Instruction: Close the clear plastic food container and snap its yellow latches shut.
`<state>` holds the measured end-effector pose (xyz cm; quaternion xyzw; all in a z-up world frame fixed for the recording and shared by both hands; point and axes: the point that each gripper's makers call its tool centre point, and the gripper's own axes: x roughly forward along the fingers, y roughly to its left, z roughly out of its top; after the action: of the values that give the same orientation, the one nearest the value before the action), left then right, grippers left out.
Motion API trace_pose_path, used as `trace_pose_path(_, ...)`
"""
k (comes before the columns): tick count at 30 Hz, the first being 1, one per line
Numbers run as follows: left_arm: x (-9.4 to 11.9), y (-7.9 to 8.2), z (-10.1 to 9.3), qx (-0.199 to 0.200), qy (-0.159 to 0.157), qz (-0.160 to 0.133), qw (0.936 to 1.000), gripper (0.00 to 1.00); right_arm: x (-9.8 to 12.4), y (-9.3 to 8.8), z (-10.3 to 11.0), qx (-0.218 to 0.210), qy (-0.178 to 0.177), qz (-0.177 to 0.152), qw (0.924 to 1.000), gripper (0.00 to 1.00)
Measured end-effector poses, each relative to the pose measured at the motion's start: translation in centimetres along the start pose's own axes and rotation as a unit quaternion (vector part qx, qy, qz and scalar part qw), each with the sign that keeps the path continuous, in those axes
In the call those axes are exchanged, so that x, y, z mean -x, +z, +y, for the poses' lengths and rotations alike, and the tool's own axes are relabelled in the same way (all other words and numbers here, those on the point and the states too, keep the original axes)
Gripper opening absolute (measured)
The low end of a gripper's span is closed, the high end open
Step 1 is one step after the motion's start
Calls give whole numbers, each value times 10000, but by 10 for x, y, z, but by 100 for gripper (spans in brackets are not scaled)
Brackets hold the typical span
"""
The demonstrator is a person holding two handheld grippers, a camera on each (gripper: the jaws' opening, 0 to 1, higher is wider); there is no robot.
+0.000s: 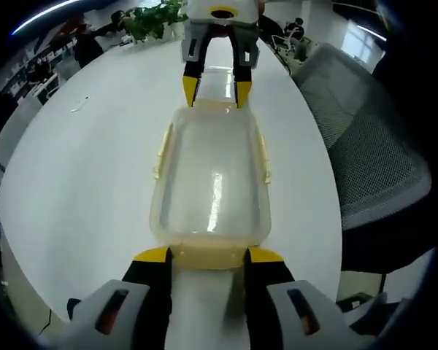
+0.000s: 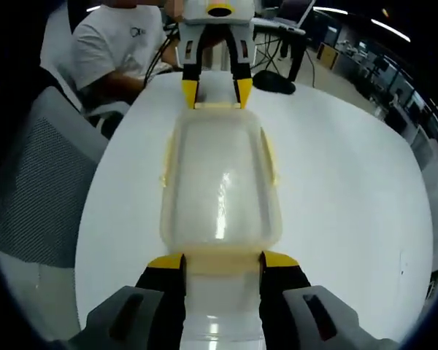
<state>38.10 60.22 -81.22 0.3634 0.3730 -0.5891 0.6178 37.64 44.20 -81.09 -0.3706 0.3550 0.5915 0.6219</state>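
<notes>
A clear plastic food container (image 1: pixel 212 182) (image 2: pixel 220 182) lies lengthwise on the white table (image 1: pixel 80 182), its lid resting on top. Yellow side latches (image 1: pixel 160 152) (image 2: pixel 270 162) flare outward along both long sides. My left gripper (image 1: pixel 209 257) is open at the near end, its jaws on either side of the yellow end latch (image 1: pixel 208 259). My right gripper (image 2: pixel 221 262) is open at the opposite end, straddling that end's latch (image 2: pixel 220 264). Each gripper appears in the other's view across the container: the right gripper (image 1: pixel 216 91) and the left gripper (image 2: pixel 213 93).
A grey mesh office chair (image 1: pixel 372 160) (image 2: pixel 44 189) stands close along one side of the table. A person in a white shirt (image 2: pixel 117 44) sits beyond the table's far edge. A potted plant (image 1: pixel 150 18) stands at the other end. The table edge (image 2: pixel 416 240) curves nearby.
</notes>
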Motion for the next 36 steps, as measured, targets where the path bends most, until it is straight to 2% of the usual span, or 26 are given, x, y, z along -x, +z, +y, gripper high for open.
trace_pose_path(8,19,10,5,19,12,-53,10000,36,17,8,-6,-1,-44,-91,9999,38)
trace_pose_path(20,31,28,10,-25,40,-46,10000,37,44,13,-10,52,-168,-118,9998,38)
trace_pose_path(29,32,37,8,-61,29,-14,10000,37,52,9,-9,56,-210,-86,9997,38)
trace_pose_path(36,30,50,6,-78,31,-82,9999,36,59,-3,-8,22,-213,3,9998,38)
